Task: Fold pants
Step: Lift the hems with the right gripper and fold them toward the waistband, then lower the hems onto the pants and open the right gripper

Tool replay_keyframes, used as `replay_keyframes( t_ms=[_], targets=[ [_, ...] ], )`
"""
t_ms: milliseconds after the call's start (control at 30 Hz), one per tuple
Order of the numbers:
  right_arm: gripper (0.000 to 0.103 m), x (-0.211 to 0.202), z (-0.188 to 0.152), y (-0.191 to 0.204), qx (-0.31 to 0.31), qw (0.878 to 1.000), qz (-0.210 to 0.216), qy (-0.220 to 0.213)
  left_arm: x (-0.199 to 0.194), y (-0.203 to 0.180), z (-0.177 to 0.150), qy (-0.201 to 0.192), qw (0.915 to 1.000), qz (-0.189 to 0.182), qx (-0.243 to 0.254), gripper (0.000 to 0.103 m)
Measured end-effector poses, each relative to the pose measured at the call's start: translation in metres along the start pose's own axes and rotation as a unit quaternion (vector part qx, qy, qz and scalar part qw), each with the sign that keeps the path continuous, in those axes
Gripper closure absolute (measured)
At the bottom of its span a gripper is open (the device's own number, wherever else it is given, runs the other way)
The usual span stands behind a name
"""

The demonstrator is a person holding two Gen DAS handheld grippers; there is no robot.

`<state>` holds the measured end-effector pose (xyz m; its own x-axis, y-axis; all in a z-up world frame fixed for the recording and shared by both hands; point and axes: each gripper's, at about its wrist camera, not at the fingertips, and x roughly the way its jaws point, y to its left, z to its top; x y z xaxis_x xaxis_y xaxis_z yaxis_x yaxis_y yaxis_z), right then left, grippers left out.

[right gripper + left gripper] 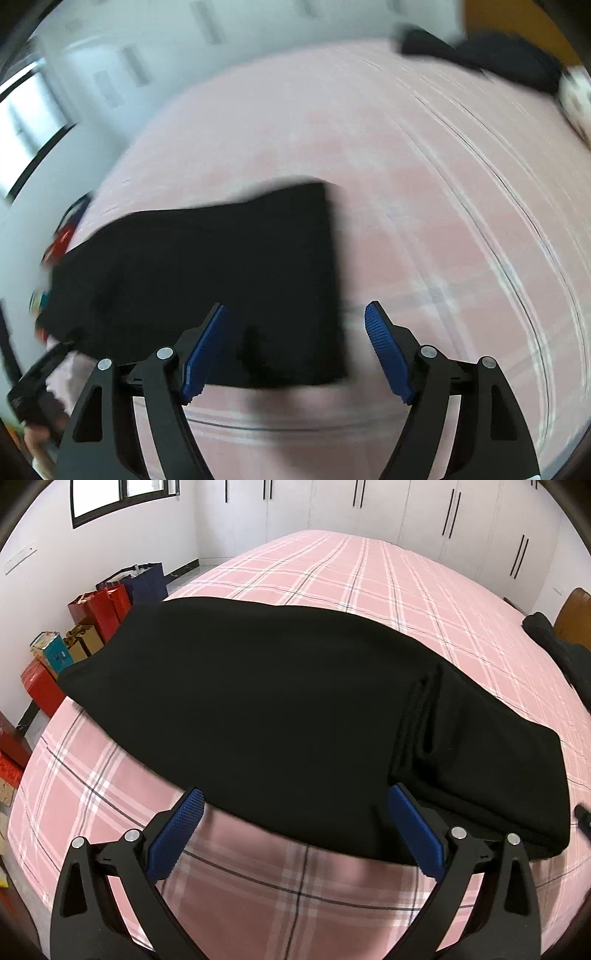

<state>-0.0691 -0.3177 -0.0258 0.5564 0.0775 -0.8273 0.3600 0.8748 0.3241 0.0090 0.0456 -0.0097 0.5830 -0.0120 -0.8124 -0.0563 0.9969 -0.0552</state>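
The black pants (280, 709) lie folded on the pink plaid bed (369, 590), a long dark slab running from the bed's left edge toward its near right, with stacked layers showing at the right end. In my left wrist view the near edge of the cloth sits just beyond the tips of my left claw (295, 805); its blue pads (177, 830) stand wide apart with only bedsheet and the hem line between them, gripping nothing. The right fingertip sits at the thick folded end, but I cannot tell whether it touches.

My right wrist view is heavily smeared. There the pants (207, 273) appear as a dark rectangle with its square right edge ahead of my right claw (295, 317). That claw also stands open, its pads (388, 354) spread with the near right corner of the cloth showing between them and nothing pinched. At that view's lower left, the other tool and a hand (37, 413) show only as a blur.

Beyond and to the right of the pants, the bed is open plaid sheet. A second dark garment (554, 642) lies heaped at the far right by a wooden headboard (576, 616). Off the left edge, red and blue gift bags and boxes (107, 602) crowd the floor against the white wall, below a window (122, 494). White wardrobe doors (424, 513) line the far side.
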Motion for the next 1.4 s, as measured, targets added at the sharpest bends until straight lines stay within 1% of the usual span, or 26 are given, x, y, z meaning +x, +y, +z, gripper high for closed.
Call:
replay_keyframes(
  t_ms=[100, 200, 233, 267, 300, 333, 367, 400, 467, 533, 600, 633, 733, 867, 900, 933, 967, 1000, 1067, 1100, 1133, 1167, 1233, 1300, 1367, 1400],
  targets=[
    [0.028, 0.019, -0.008, -0.023, 0.057, 0.996, 0.067, 0.019, 0.0, -0.005, -0.003, -0.004, 1.0, 0.003, 0.007, 0.005],
    [0.027, 0.027, -0.01, -0.021, 0.064, 0.993, 0.103, -0.001, 0.002, -0.01, -0.005, -0.006, 0.9998, 0.008, 0.017, 0.005],
    [0.028, 0.031, -0.011, -0.017, 0.067, 0.991, 0.115, -0.003, 0.003, -0.012, -0.006, -0.005, 0.9998, 0.008, 0.02, 0.005],
    [0.036, 0.036, -0.011, -0.011, 0.072, 0.987, 0.146, 0.001, 0.004, -0.014, -0.006, -0.003, 0.9997, 0.009, 0.023, 0.005],
    [0.036, 0.039, -0.011, -0.005, 0.075, 0.985, 0.152, 0.005, 0.006, -0.016, -0.007, -0.002, 0.9996, 0.011, 0.026, 0.005],
    [0.04, 0.041, -0.012, -0.001, 0.073, 0.987, 0.144, 0.0, 0.007, -0.017, -0.008, 0.0, 0.9995, 0.013, 0.028, 0.005],
    [0.071, 0.041, -0.013, 0.004, 0.066, 0.988, 0.137, -0.007, 0.007, -0.018, -0.008, 0.001, 0.9995, 0.014, 0.03, 0.005],
    [0.072, 0.04, -0.013, 0.003, 0.074, 0.985, 0.155, -0.007, 0.008, -0.019, -0.009, 0.0, 0.9994, 0.015, 0.032, 0.005],
    [0.081, 0.031, -0.011, 0.004, 0.071, 0.986, 0.151, -0.017, 0.006, -0.019, -0.009, -0.004, 0.9993, 0.019, 0.033, 0.005],
    [0.086, 0.013, -0.007, 0.003, 0.034, 0.991, 0.121, -0.036, 0.002, -0.017, -0.012, -0.009, 0.9992, 0.021, 0.032, 0.005],
    [0.087, -0.004, 0.001, -0.011, 0.028, 0.993, 0.105, -0.045, -0.003, -0.015, -0.015, -0.011, 0.9992, 0.021, 0.032, 0.005],
    [0.088, -0.01, 0.003, -0.021, 0.027, 0.993, 0.108, -0.04, -0.006, -0.014, -0.017, -0.012, 0.9992, 0.02, 0.032, 0.005],
    [0.088, -0.027, 0.001, -0.036, -0.003, 0.997, 0.065, -0.043, -0.012, -0.02, -0.022, -0.017, 0.9988, 0.019, 0.043, 0.005],
    [0.087, -0.054, -0.004, -0.097, 0.031, 0.997, 0.038, -0.057, -0.019, -0.035, -0.028, -0.024, 0.9974, 0.016, 0.065, 0.005],
    [0.085, -0.057, -0.007, -0.11, 0.031, 0.997, 0.021, -0.065, -0.02, -0.039, -0.03, -0.025, 0.997, 0.012, 0.072, 0.005],
    [0.078, -0.052, -0.009, -0.12, 0.025, 0.998, 0.002, -0.052, -0.021, -0.044, -0.031, -0.027, 0.9965, 0.011, 0.078, 0.005],
    [0.069, -0.044, -0.011, -0.129, 0.031, 0.999, -0.011, -0.024, -0.021, -0.049, -0.033, -0.026, 0.9958, 0.009, 0.087, 0.005],
    [0.067, -0.04, -0.013, -0.138, 0.045, 0.998, -0.044, 0.003, -0.02, -0.052, -0.034, -0.025, 0.9953, 0.008, 0.093, 0.005],
    [0.065, -0.063, -0.015, -0.128, 0.029, 0.996, -0.076, -0.045, -0.02, -0.058, -0.036, -0.026, 0.9942, 0.01, 0.104, 0.005],
    [0.06, -0.085, -0.017, -0.11, 0.001, 0.988, -0.118, -0.097, -0.02, -0.06, -0.037, -0.027, 0.9937, 0.011, 0.108, 0.005],
    [0.06, -0.098, -0.019, -0.094, -0.025, 0.984, -0.13, -0.122, -0.02, -0.062, -0.037, -0.029, 0.9933, 0.013, 0.111, 0.005],
    [0.06, -0.103, -0.019, -0.075, -0.055, 0.983, -0.12, -0.128, -0.02, -0.063, -0.037, -0.029, 0.9933, 0.013, 0.111, 0.005],
    [0.06, -0.091, -0.024, -0.022, -0.128, 0.985, -0.077, -0.092, -0.019, -0.062, -0.036, -0.028, 0.994, 0.011, 0.105, 0.005],
    [0.059, -0.071, -0.038, 0.022, -0.18, 0.982, -0.032, -0.056, -0.019, -0.061, -0.035, -0.025, 0.9948, 0.008, 0.099, 0.005],
    [0.047, -0.05, -0.052, 0.059, -0.219, 0.975, -0.014, -0.038, -0.019, -0.057, -0.035, -0.023, 0.9954, 0.008, 0.093, 0.005],
    [0.047, -0.037, -0.059, 0.079, -0.244, 0.969, -0.016, -0.03, -0.02, -0.052, -0.033, -0.023, 0.9956, 0.006, 0.091, 0.005]
  ],
)
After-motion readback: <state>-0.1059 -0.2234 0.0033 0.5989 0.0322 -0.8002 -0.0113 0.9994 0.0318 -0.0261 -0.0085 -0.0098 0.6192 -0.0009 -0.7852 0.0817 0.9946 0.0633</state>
